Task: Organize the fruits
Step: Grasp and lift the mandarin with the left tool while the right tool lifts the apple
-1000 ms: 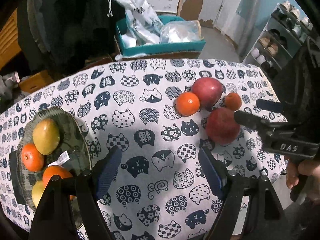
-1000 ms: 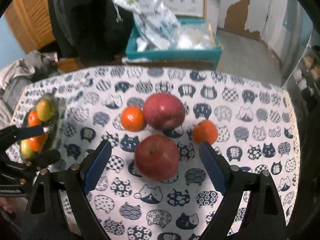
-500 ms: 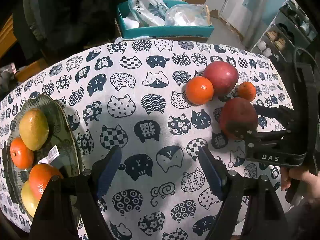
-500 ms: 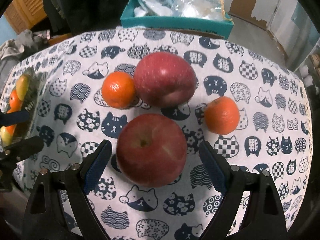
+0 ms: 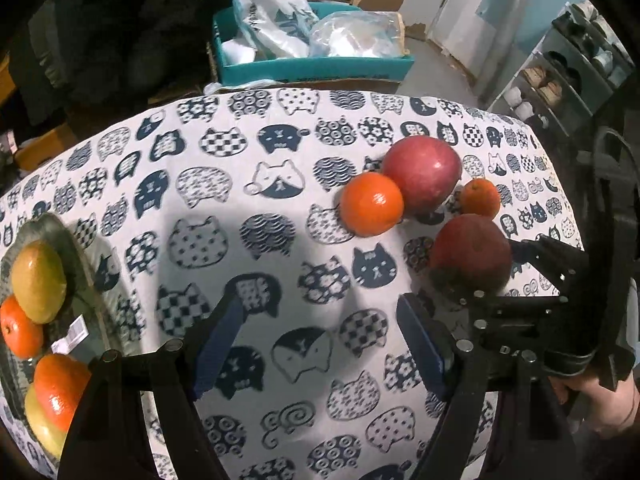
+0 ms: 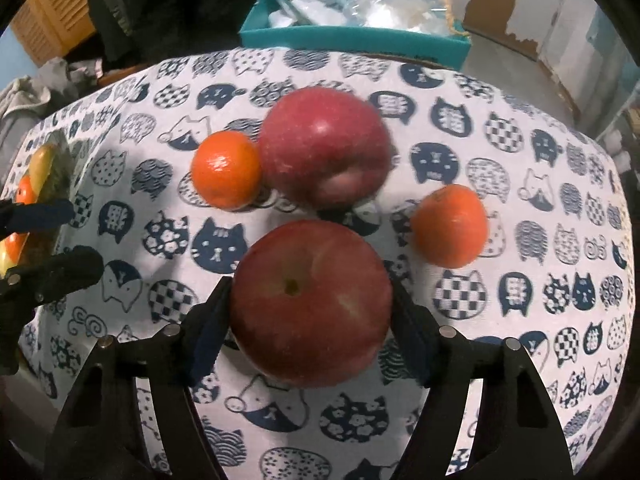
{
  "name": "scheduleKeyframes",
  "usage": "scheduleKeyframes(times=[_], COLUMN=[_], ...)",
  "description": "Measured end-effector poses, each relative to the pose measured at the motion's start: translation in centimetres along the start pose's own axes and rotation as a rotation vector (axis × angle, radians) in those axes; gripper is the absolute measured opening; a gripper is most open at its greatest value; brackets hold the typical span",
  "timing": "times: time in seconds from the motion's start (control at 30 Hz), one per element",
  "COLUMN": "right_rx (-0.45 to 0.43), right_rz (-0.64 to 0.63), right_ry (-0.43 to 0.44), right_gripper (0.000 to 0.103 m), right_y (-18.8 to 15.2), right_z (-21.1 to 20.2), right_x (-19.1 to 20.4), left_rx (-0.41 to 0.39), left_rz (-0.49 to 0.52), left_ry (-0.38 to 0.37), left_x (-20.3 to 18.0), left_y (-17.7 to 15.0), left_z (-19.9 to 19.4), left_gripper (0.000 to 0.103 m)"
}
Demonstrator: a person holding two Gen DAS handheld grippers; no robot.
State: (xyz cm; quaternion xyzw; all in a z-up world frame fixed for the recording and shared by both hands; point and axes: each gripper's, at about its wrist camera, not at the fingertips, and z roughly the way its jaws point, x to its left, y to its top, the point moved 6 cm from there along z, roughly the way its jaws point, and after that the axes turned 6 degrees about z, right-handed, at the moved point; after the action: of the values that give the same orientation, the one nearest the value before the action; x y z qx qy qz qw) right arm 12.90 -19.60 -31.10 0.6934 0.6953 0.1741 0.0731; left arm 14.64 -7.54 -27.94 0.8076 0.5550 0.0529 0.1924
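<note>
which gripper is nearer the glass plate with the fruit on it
Left. The left gripper hangs just right of the glass plate; the right gripper, closing around an apple, sits across the table.

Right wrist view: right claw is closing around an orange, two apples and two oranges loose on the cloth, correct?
Not quite. In the right wrist view the right claw is closing around the near red apple, not an orange, and its pads look to be at the apple's sides. The rest stands: two apples and two oranges lie loose on the cat-print cloth.

Probably a home: cat-print tablecloth (image 5: 280,208), shoe rack (image 5: 560,80), hanging coat (image 5: 120,32).
</note>
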Motion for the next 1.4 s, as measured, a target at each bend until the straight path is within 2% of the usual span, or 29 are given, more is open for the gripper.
scheduleKeyframes(times=[0.13, 0.4, 0.87, 0.97, 1.0, 1.03, 1.4], right_rx=[-0.052, -0.122, -0.115, -0.117, -0.118, -0.118, -0.141], right_rz=[0.054, 0.082, 0.143, 0.147, 0.146, 0.146, 0.116], right_ry=[0.004, -0.016, 0.026, 0.028, 0.029, 0.029, 0.012], right_gripper=[0.074, 0.074, 0.074, 0.074, 0.074, 0.074, 0.074], right_y=[0.6, 1.7, 1.8, 2.0, 1.9, 1.9, 2.1], right_z=[-1.7, -4.0, -3.6, -3.6, -3.7, -3.7, -4.6], right_x=[-2.0, -4.0, -6.0, -6.1, -6.2, -6.2, -5.4], left_rx=[0.0, 0.017, 0.018, 0.025, 0.027, 0.024, -0.01], left_rz=[0.017, 0.043, 0.053, 0.054, 0.057, 0.062, 0.035], left_ry=[-0.006, -0.012, -0.028, -0.049, -0.048, -0.027, -0.023], left_x=[-1.1, -2.8, -3.6, -3.7, -3.7, -3.5, -2.3], left_y=[1.1, 3.3, 5.1, 5.1, 5.0, 5.0, 4.5], left_z=[1.0, 3.7, 6.9, 7.4, 7.5, 7.5, 5.6], left_gripper=[0.081, 0.081, 0.081, 0.07, 0.057, 0.049, 0.048])
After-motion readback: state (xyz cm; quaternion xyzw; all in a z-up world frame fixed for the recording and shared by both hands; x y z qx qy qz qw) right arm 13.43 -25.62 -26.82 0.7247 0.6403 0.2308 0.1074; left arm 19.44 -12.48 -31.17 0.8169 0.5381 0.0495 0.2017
